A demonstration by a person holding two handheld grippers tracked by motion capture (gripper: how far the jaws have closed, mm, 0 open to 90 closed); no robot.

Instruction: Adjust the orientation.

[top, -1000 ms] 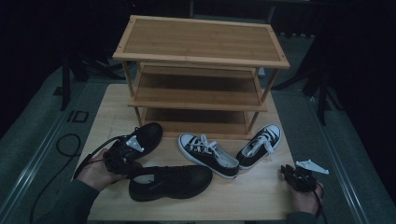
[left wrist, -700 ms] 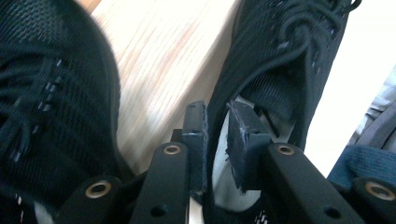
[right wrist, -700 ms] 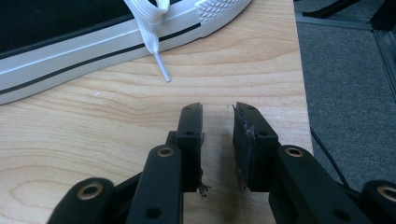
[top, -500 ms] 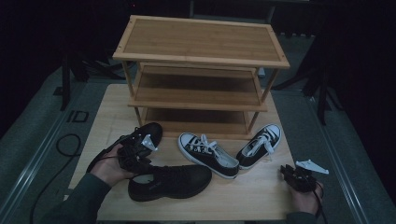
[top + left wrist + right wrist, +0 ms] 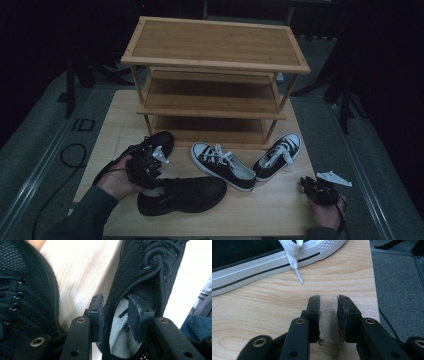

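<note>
- Black mesh shoe [image 5: 147,277] is straddled at its collar by the left gripper [image 5: 115,315]: one jaw is placed outside the shoe's side wall, the other inside the opening over the pale insole [image 5: 120,340], with a gap left on either side of the wall, so nothing is clamped yet.
- Its long axis is seen to run straight away from the left gripper, heel nearest the jaws and laces farther on; in the high view the same shoe [image 5: 182,194] is laid across the near edge of the table [image 5: 260,215], toe pointing towards the right gripper [image 5: 316,189].
- A second black shoe [image 5: 22,290] is found just beside the left gripper on its other flank, bare wood between the two.
- The left gripper is judged far the nearer; a closing of the jaws on the collar wall is all the grasp should need.
- The right gripper [image 5: 328,315] is held well apart, slightly parted and empty, low over the table.
- Beyond its jaws a black-and-white sneaker [image 5: 262,257] is seen, lace end trailing.
- Farthest off, the three-tier bamboo rack [image 5: 215,80] is stood, its shelves unoccupied.
</note>
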